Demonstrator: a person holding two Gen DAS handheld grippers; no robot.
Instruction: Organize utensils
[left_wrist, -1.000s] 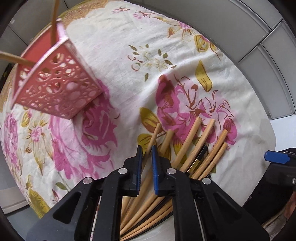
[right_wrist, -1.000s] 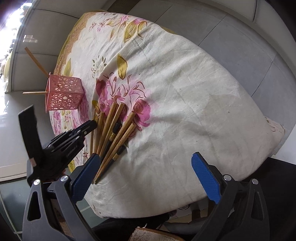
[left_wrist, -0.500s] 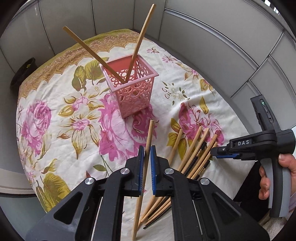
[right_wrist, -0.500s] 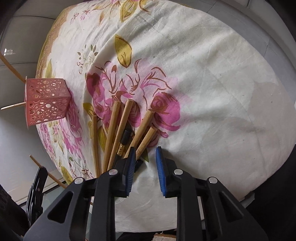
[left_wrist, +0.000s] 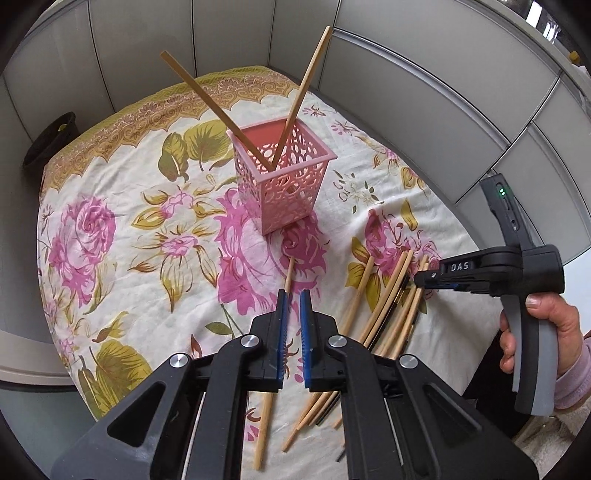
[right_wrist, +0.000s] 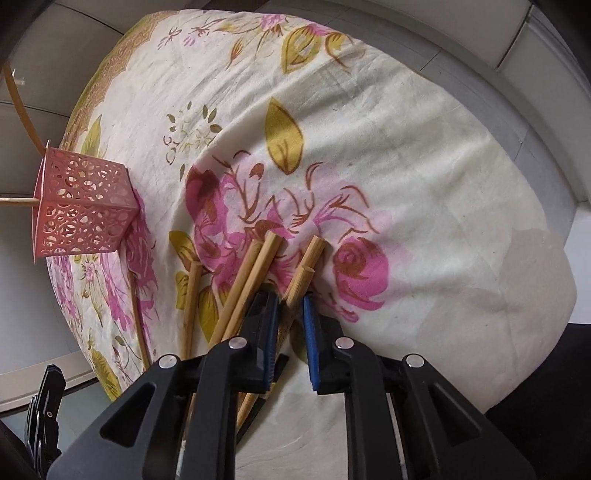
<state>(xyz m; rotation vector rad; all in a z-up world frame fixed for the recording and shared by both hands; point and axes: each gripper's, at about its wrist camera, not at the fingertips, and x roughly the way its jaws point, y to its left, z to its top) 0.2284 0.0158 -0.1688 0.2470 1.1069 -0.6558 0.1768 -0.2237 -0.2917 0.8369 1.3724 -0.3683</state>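
Grey wall panels ringed a table under a floral cloth (left_wrist: 122, 236). Through the left wrist view, we saw our left gripper (left_wrist: 290, 306) clenched on a single wooden chopstick (left_wrist: 271, 402), which ran between the blue pads (left_wrist: 282, 332) and showed past the fingertips and below them. Straight beyond the fingertips stood the pink lattice holder (left_wrist: 284, 184), with two chopsticks (left_wrist: 295, 96) leaning crossed inside it. To the right of the fingers lay the loose bundle of chopsticks (left_wrist: 388, 306), with our right gripper (left_wrist: 424, 280) low over its far ends.

Through the right wrist view, we saw the right gripper's (right_wrist: 290, 314) fingers nearly closed around one chopstick (right_wrist: 299, 284) of the bundle; whether they pinched it we could not tell. The holder (right_wrist: 81, 210) sat far left of the fingers.
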